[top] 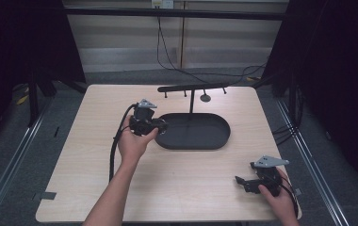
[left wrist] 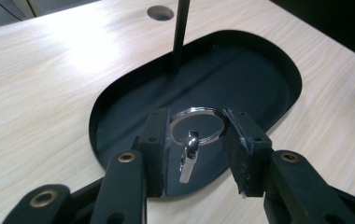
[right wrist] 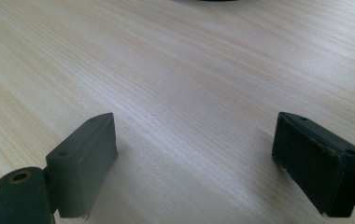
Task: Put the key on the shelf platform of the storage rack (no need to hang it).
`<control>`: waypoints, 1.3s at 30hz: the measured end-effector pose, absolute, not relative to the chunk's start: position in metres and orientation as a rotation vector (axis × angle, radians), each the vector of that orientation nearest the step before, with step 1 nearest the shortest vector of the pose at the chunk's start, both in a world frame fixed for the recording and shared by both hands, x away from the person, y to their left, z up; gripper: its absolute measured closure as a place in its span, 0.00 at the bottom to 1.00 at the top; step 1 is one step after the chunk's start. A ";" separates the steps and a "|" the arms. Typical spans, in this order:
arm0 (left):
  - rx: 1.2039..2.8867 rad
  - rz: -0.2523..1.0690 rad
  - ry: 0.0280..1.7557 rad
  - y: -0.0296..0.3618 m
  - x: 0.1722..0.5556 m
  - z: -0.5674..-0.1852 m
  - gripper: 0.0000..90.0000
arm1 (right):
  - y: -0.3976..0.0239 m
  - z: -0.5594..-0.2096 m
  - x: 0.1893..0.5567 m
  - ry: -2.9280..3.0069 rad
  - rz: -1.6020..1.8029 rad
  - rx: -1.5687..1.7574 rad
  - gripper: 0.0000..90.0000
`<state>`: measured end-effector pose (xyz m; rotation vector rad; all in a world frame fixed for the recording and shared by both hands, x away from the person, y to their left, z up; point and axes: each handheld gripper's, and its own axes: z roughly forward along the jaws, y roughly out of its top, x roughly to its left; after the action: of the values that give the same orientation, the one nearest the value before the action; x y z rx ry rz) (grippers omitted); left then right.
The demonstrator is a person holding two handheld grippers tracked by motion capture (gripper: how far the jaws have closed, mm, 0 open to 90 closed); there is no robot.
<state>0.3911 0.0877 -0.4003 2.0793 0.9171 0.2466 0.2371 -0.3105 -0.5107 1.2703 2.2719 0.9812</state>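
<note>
Left gripper view: the left hand-held gripper [left wrist: 196, 135] pinches a silver key ring [left wrist: 197, 125] over the black tray [left wrist: 259, 84]; the right hand-held gripper [right wrist: 194, 158] sits wide open, empty, on the desk [right wrist: 189, 70].

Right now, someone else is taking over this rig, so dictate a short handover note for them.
Left hand-held gripper: closed on the key ring, a small metal piece hanging from it, held over the left end of the black oval tray.
Right hand-held gripper: open, nothing in it, low over the bare table near the right front corner.
Hook stand: rises from the tray's back; its pegs look bare.
Done: ring picked up.
Left: probably hang the ring on a peg, or set it down in the tray.
</note>
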 end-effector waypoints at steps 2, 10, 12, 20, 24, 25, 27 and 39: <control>2.071 0.243 0.927 0.083 0.393 -0.402 0.69 | -0.310 -0.511 0.237 2.272 0.981 1.271 0.15; 2.075 0.251 0.912 0.067 0.400 -0.407 0.69 | -0.310 -0.511 0.237 2.272 0.981 1.270 0.15; 2.073 0.248 0.910 0.062 0.402 -0.409 0.69 | -0.310 -0.511 0.237 2.272 0.981 1.271 0.15; 2.070 0.272 0.899 0.047 0.408 -0.410 0.69 | -0.310 -0.511 0.237 2.272 0.981 1.271 0.15; 2.062 0.272 0.899 0.041 0.410 -0.413 0.69 | -0.310 -0.511 0.237 2.272 0.981 1.270 0.15; 2.080 0.273 0.896 0.039 0.412 -0.415 0.69 | -0.310 -0.511 0.237 2.272 0.981 1.270 0.15; 2.081 0.276 0.897 0.036 0.414 -0.418 0.69 | -0.310 -0.511 0.237 2.272 0.981 1.270 0.15; 2.087 0.277 0.913 0.027 0.421 -0.433 0.69 | -0.310 -0.511 0.237 2.272 0.981 1.269 0.15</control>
<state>0.4213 0.0272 -0.4328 2.0868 0.9131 0.2767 0.2371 -0.3105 -0.5108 1.2694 2.2721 0.9812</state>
